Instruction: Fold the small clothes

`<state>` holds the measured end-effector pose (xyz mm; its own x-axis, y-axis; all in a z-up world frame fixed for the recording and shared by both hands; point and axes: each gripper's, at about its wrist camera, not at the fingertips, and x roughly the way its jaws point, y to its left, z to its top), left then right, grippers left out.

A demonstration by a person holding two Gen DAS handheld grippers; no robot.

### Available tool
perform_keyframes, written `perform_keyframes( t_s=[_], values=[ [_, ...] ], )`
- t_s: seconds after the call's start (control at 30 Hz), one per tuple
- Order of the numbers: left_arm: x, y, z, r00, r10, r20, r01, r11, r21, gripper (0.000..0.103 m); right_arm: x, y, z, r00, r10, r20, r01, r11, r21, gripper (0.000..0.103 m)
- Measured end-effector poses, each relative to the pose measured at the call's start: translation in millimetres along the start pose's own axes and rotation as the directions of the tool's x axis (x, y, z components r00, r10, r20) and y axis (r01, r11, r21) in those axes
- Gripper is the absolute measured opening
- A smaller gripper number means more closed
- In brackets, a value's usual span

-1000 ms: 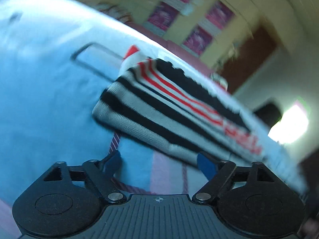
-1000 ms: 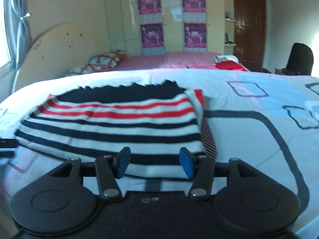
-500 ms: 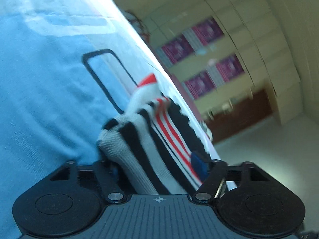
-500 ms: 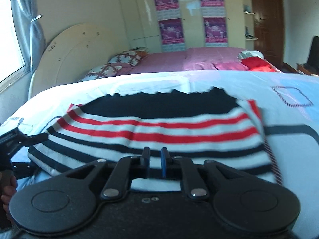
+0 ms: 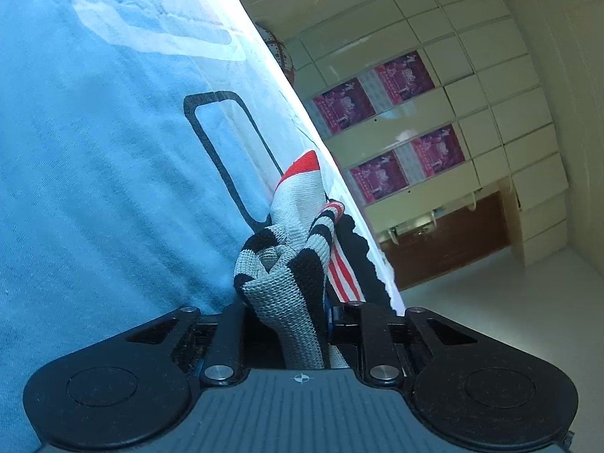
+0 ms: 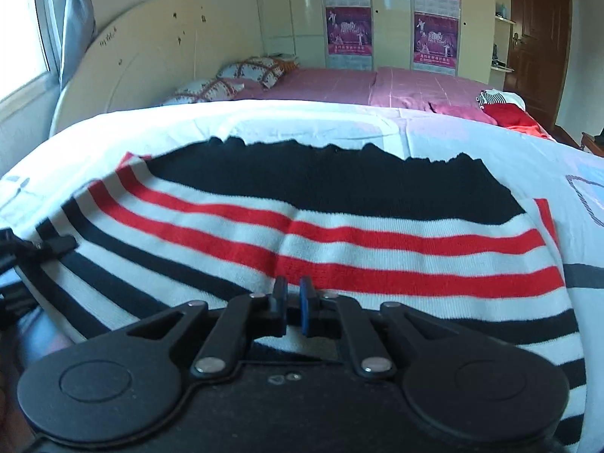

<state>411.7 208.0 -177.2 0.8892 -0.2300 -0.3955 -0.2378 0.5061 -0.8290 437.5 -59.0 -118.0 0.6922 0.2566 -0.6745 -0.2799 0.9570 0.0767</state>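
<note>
**Now both claws have the near hem of the striped sweater**

Clearly the move ahead turns on one line: the sweater (image 6: 339, 234) lies flat on the bed (image 6: 264, 120) with its long axis running from nine to three o'clock across the right wrist view, and its black band sits at twelve o'clock, directly away from both claws. Any fold, I judge, has to carry the near hem toward that band.

Starting at the left: the left claw (image 5: 287, 324) is closing narrow on a bunched corner of the sweater (image 5: 287, 283), grey and black knit crammed between its jaws and rising toward twelve o'clock. In the right wrist view that same claw (image 6: 45, 245) pokes in at nine o'clock, on the sweater's left end.

Moving right: the right claw (image 6: 293, 302) is pinched almost together at the middle of the near hem, at six o'clock of the garment. The right end, at three o'clock, has no claw on it, so the right hand is the nearer one to that side.

Hard to make out: whether the right claw truly pinches cloth, since its own body covers the hem beneath it. The left view shows only the crumpled corner; the rest of the sweater is foreshortened along the bed's edge. A red garment (image 6: 509, 117) lies far off at one o'clock.
</note>
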Motion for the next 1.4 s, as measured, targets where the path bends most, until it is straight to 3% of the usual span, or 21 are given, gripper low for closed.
perform_keyframes(
  t_s=[0.17,0.4,0.8,0.9,1.03,1.2,1.33,1.4],
  values=[
    [2,-7,-2,1.000,0.028,0.007,-0.028,0.998,0.051,0.020,5,2,0,1.000,-0.001,-0.008,0.001,1.000,-0.030,0.007],
    [-2,-17,-3,0.999,0.045,0.009,-0.045,0.995,0.084,0.020,5,-13,-1,0.998,0.057,-0.005,-0.057,0.997,0.045,0.007],
    [-10,-47,5,0.999,0.031,0.033,-0.036,0.983,0.179,0.019,4,-10,-18,0.992,0.093,0.083,-0.083,0.989,-0.120,0.007],
    [-12,-53,11,1.000,0.004,0.024,-0.008,0.986,0.167,0.019,2,-5,-22,0.991,0.082,0.105,-0.062,0.982,-0.179,0.007],
    [-15,-78,14,1.000,-0.007,0.027,0.001,0.974,0.227,0.019,2,5,-29,0.989,0.051,0.136,-0.016,0.969,-0.248,0.007],
    [-16,-134,7,0.999,-0.046,0.023,0.035,0.940,0.338,0.018,2,-4,-25,0.988,0.088,0.130,-0.060,0.977,-0.205,0.007],
    [-8,-200,-13,0.995,-0.097,-0.038,0.103,0.866,0.489,0.018,3,-17,-22,0.983,0.140,0.117,-0.124,0.983,-0.135,0.007],
    [1,-230,-30,0.990,-0.110,-0.087,0.140,0.823,0.551,0.018,3,-32,-18,0.974,0.203,0.099,-0.199,0.979,-0.045,0.008]
  ],
)
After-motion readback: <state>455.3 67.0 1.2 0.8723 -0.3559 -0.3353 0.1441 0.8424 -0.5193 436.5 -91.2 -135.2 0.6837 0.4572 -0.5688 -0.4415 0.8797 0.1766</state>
